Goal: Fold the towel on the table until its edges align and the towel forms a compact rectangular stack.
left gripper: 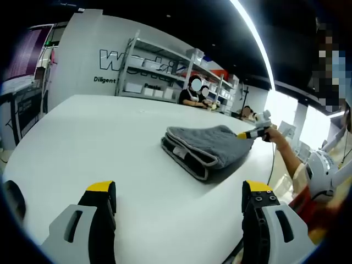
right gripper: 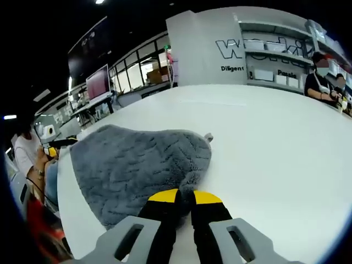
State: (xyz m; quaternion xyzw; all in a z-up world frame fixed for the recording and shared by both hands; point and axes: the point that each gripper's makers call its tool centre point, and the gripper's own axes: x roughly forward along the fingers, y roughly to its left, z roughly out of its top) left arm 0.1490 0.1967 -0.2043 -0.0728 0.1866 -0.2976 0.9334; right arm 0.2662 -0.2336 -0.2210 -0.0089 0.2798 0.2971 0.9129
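The folded grey towel [left gripper: 204, 147] lies near the desk [left gripper: 110, 143] edge, the right hand-held gripper [right gripper: 184, 197] pinched together on its near edge, while the left hand-held gripper [left gripper: 179, 192], jaws apart and empty, hangs well back, so the right is nearer.

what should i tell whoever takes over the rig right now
Left claw: open, holding nothing, over bare table short of the towel.
Right claw: jaws pinched together at the near edge of the grey towel; in the left gripper view it grips a corner at the table's far edge.
Towel: folded at least once, layers stacked but edges uneven and one side rounded.
Done: first fold or folds.
Left: square up the edges, probably fold once more into a compact rectangle, then release.
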